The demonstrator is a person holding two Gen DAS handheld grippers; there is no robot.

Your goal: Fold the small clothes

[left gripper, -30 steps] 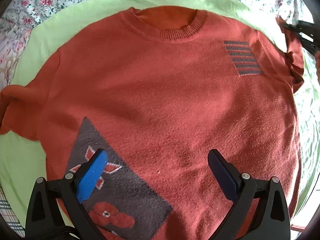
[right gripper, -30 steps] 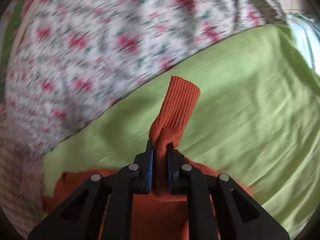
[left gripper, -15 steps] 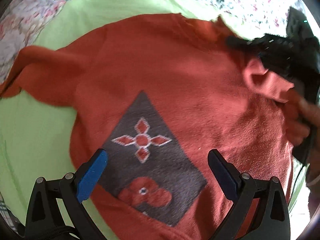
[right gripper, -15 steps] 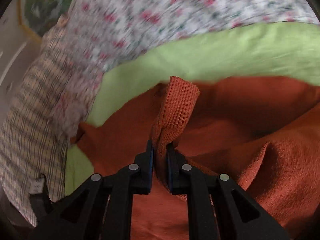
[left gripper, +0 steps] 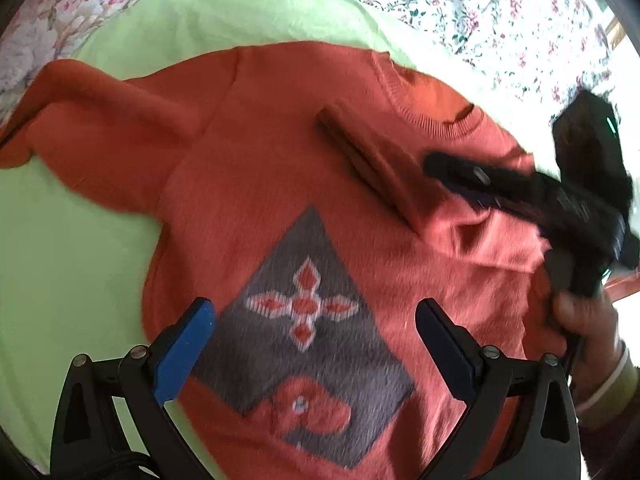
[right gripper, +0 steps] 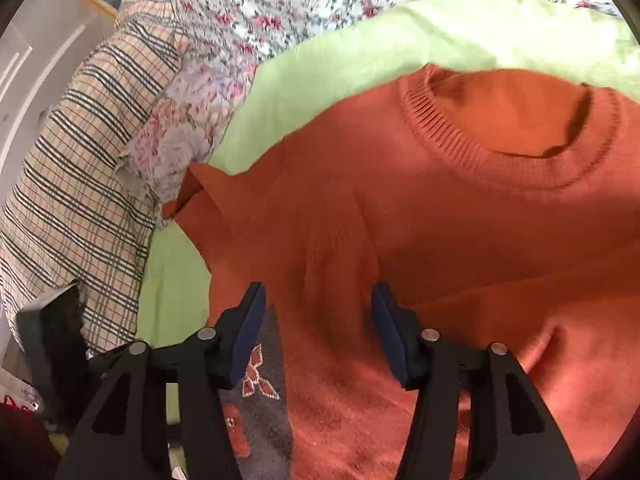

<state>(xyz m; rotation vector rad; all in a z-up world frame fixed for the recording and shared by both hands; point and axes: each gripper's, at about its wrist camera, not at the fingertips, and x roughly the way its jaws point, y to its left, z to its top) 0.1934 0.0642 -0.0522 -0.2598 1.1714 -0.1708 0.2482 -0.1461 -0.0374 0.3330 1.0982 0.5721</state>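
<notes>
Two claws hang over one orange sweater (left gripper: 280, 184), which lies front up on a green sheet (left gripper: 72, 264) spread across a floral bedcover (left gripper: 480, 4). Left claw (left gripper: 316, 336): jaws wide apart, holding nothing, above the grey diamond patch (left gripper: 316, 344) with its orange flower motifs near the hem. Right claw (right gripper: 318, 328): jaws apart, holding nothing, just above the sweater's chest; in the left view the same claw (left gripper: 440, 164) enters from the right edge, blurred, with the holder's hand (left gripper: 580, 320) behind it. One sleeve (left gripper: 384, 172) lies folded in across the chest, its ribbed cuff pointing toward the middle of the garment, just below the ribbed collar (right gripper: 492, 120). Other sleeve (left gripper: 100, 120): spread outward over the sheet, unfolded, its end reaching the sheet's edge. A checked cloth (right gripper: 80, 160) lies beside the bedcover at the left of the right view. A dark object (right gripper: 52, 340) stands at that view's lower left, too blurred to identify.
</notes>
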